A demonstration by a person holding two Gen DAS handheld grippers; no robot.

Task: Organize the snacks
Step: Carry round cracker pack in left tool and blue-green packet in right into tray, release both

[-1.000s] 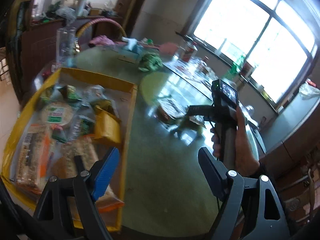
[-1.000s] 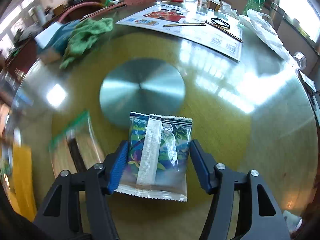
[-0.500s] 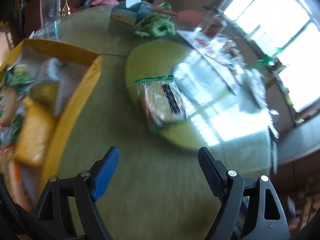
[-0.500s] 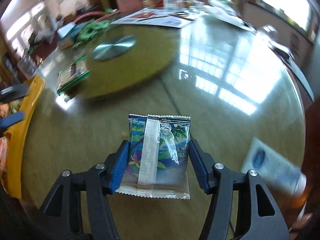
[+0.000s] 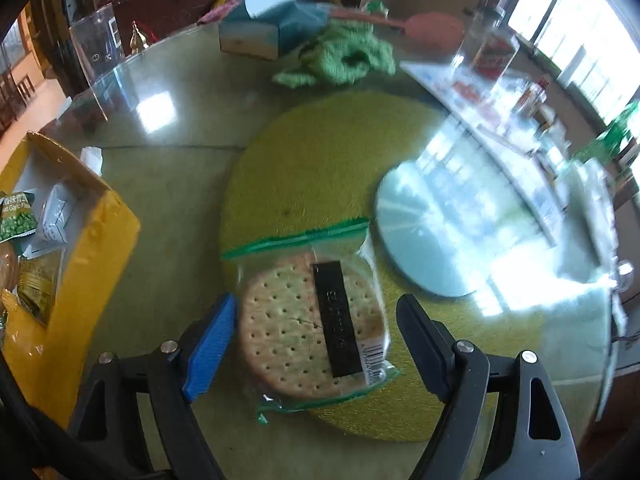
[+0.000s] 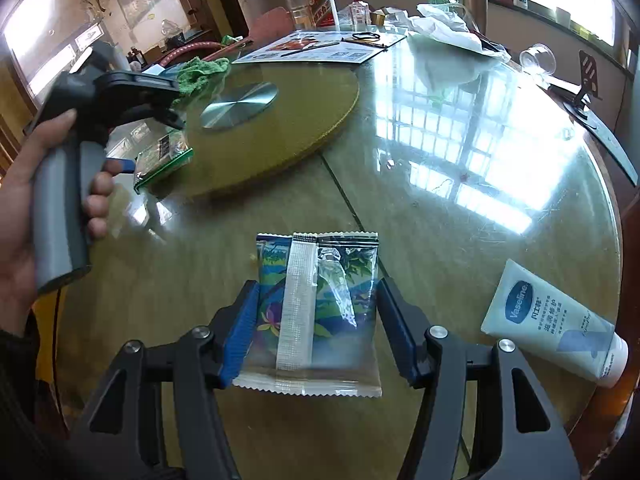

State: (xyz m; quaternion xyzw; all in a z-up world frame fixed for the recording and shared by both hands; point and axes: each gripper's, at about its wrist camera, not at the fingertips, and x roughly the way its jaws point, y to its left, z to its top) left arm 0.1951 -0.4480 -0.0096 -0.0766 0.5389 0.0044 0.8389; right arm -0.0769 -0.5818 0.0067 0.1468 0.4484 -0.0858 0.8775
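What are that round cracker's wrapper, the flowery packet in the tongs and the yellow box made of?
The cracker wrapper looks like thin clear plastic film: the cracker shows through and the film glints. The flowery packet seems to be glossy printed plastic, part see-through, with crimped zigzag ends. The yellow box looks like matte cardboard; its cut edge shows brown.

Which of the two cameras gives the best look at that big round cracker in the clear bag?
The left wrist view. There the cracker bag lies flat between the open left gripper, so its holes, dark label and green zip edge show clearly. The right wrist view shows the same bag only small and edge-on, half hidden behind the left gripper's handle.
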